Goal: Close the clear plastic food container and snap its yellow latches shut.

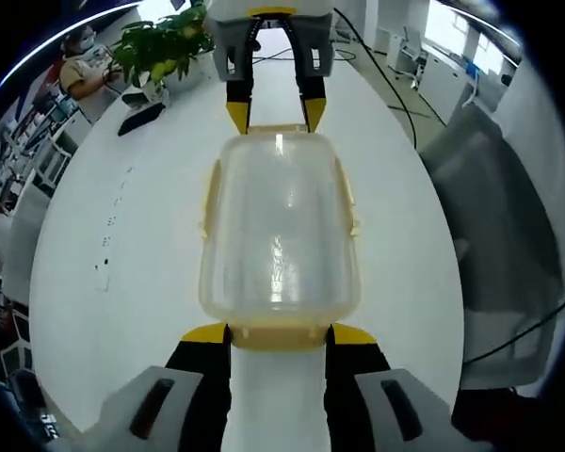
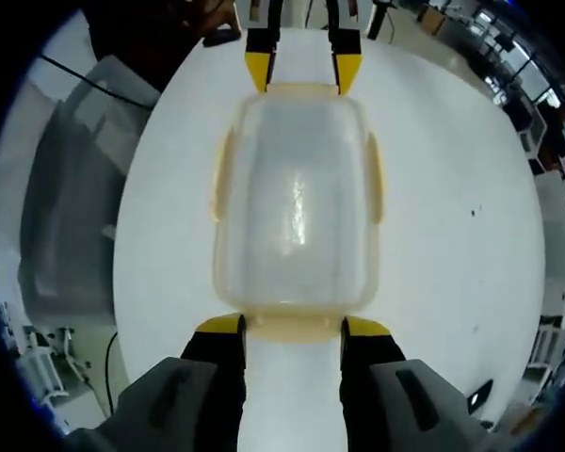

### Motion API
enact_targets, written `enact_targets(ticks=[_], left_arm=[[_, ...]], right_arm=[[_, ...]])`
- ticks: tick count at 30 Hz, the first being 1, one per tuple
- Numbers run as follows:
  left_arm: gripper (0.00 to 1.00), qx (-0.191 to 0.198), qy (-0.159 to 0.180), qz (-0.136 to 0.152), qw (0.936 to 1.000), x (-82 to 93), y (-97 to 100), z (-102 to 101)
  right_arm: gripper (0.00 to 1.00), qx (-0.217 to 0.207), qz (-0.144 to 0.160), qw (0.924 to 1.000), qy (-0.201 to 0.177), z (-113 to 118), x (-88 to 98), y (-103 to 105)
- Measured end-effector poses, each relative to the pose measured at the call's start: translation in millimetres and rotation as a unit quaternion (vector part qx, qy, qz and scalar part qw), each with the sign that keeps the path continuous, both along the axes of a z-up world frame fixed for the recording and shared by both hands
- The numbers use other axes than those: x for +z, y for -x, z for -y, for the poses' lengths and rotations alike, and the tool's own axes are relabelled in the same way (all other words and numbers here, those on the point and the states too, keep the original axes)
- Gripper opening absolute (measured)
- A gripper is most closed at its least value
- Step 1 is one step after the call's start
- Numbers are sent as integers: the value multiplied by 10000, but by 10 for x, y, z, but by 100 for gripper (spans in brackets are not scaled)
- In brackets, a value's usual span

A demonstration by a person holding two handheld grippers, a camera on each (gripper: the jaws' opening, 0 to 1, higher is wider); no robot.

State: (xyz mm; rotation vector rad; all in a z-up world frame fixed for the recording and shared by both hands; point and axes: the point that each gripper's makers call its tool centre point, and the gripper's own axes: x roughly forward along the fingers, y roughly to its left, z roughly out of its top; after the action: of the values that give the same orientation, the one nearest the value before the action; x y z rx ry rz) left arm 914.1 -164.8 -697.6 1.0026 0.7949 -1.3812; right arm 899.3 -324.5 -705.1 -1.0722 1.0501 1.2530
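The lid sits on the clear container (image 1: pixel 279 231), so closing looks done — the yellow latches (image 1: pixel 278 336) at each end still seem to need pressing. The left gripper (image 1: pixel 279 332) and right gripper (image 2: pixel 293 326) stand wide, each straddling an end latch from opposite ends. The white surface (image 1: pixel 122 245) carries it; a potted plant (image 1: pixel 160 42) stands beyond, offices around.

Clear, frosted food container (image 1: pixel 279 235) with pale yellow latches (image 1: pixel 281 336) on a plain white table (image 1: pixel 122 245). Left gripper (image 1: pixel 279 331): black jaws, yellow tips, grey housing. Right gripper (image 2: pixel 292 325): same black, yellow and grey. Green potted plant (image 1: pixel 163 42) at 11 o'clock in left gripper view; black flat object (image 1: pixel 139 118) just below it. Grey chair (image 2: pixel 71 202) at 9 o'clock in right gripper view.
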Motion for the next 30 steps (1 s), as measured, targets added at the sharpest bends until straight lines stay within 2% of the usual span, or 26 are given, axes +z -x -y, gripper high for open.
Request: enact_targets(ticks=[9,17,30], left_arm=[[32,-53,27,47,10000,-148,-8,107],[32,-28,46,51,10000,-267,0,96],[32,-47,93,137,9999,-263,-19,77]], right_arm=[[35,-53,-45,10000,68,104,-119,31],[35,-46,-80,9999,120,91,-218,30],[35,-44,-76,9999,146,90,-247,34]])
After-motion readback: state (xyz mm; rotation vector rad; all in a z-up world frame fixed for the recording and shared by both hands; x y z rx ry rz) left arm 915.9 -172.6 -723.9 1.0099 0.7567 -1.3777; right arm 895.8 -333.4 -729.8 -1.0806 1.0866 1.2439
